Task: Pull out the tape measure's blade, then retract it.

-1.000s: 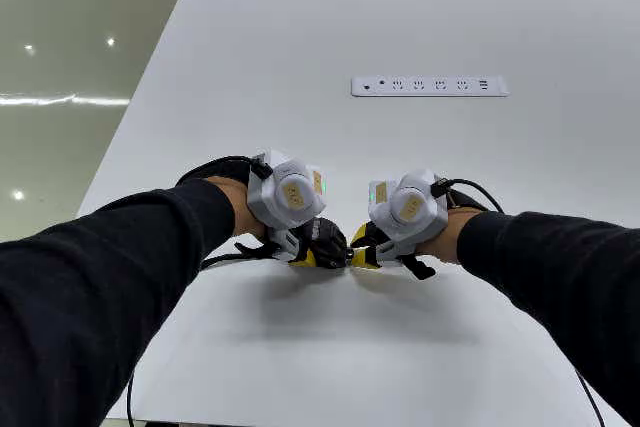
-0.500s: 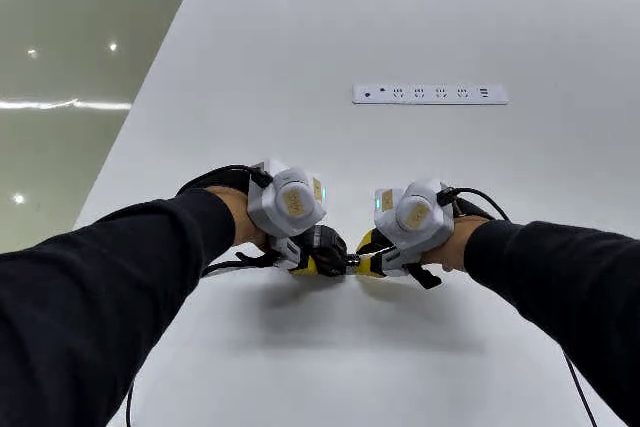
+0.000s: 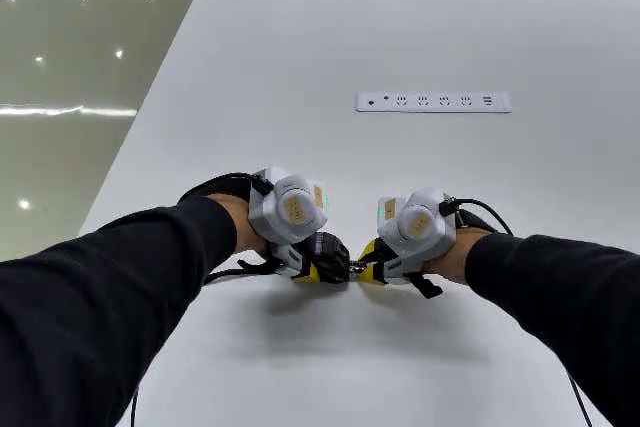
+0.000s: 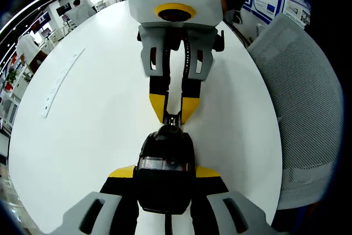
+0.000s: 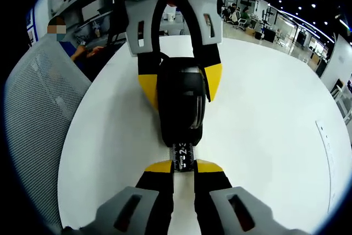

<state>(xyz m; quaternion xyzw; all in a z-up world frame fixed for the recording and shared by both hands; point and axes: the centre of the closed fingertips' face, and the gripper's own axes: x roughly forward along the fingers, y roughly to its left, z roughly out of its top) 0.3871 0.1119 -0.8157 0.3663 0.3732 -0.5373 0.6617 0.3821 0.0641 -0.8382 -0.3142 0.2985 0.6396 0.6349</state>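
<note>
1. Left gripper (image 4: 165, 172) clamps the black rounded plastic tape measure (image 3: 330, 252); right gripper (image 5: 182, 167) pinches its numbered blade (image 5: 182, 157) (barely drawn out).
2. Broad white table (image 3: 400, 27) lies bare ahead up to the white power strip (image 3: 433, 102); its left edge is near.

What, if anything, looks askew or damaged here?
Nothing stands out. The left gripper clamps the tape measure, the right gripper pinches its blade, which runs straight between them, and the power strip lies flat on the table.

Left tool (image 3: 312, 272) clamps the tape measure (image 3: 330, 254); right tool (image 3: 368, 270), facing it, apparently pinches the blade (image 5: 181, 157); forearms converge
</note>
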